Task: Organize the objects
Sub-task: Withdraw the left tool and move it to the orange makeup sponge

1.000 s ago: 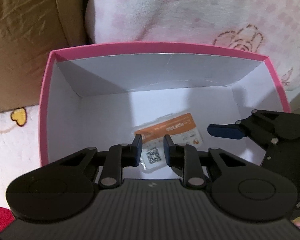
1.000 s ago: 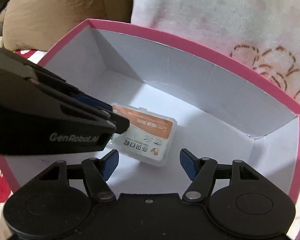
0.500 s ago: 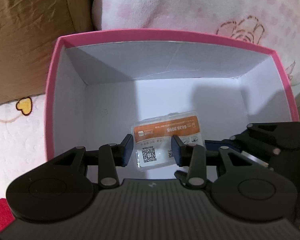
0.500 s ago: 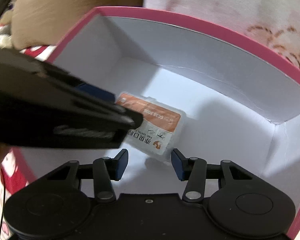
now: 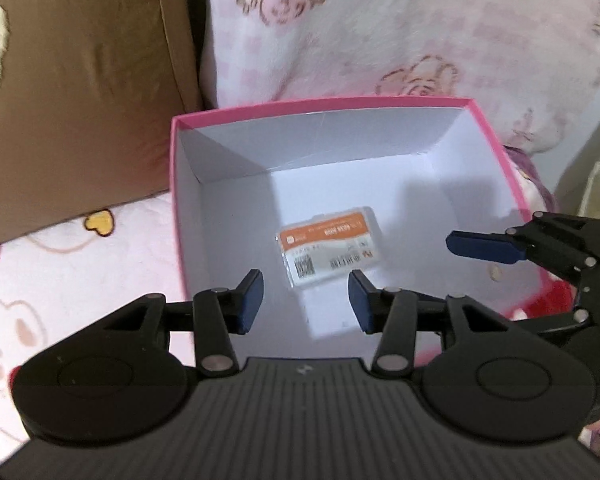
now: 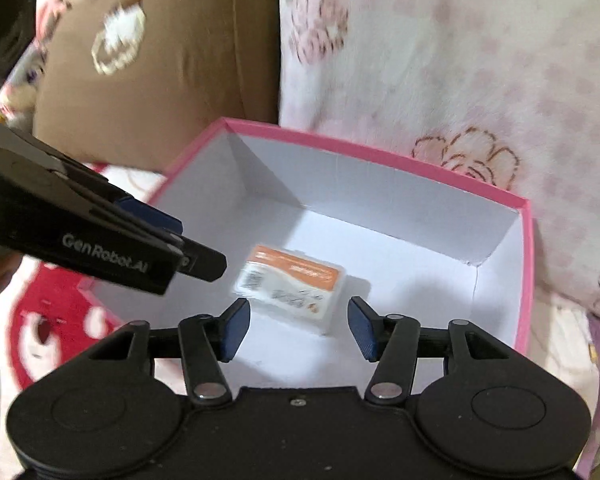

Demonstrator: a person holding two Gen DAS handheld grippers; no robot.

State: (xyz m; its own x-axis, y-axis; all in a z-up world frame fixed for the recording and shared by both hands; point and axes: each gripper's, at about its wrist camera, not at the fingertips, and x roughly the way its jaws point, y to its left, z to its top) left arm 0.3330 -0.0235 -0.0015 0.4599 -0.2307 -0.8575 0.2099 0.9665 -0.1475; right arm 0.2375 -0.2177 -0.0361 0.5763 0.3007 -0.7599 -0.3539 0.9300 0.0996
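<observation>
With the small clear plastic case with the orange label [image 5: 329,246] lying flat on the floor of the pink-rimmed white cardboard box [image 5: 320,105], both the left claw [image 5: 306,301] and right claw [image 6: 298,329], released and having just been spreading, are hanging over it, so either could be clipping the light box's rim and tipping it on the soft bedding.

A brown cushion [image 5: 72,92] sits at ten o'clock beside a pale pink fleece blanket [image 5: 400,28] printed with roses at twelve; a white cartoon-patterned bedspread [image 5: 60,264] lies at eight.
</observation>
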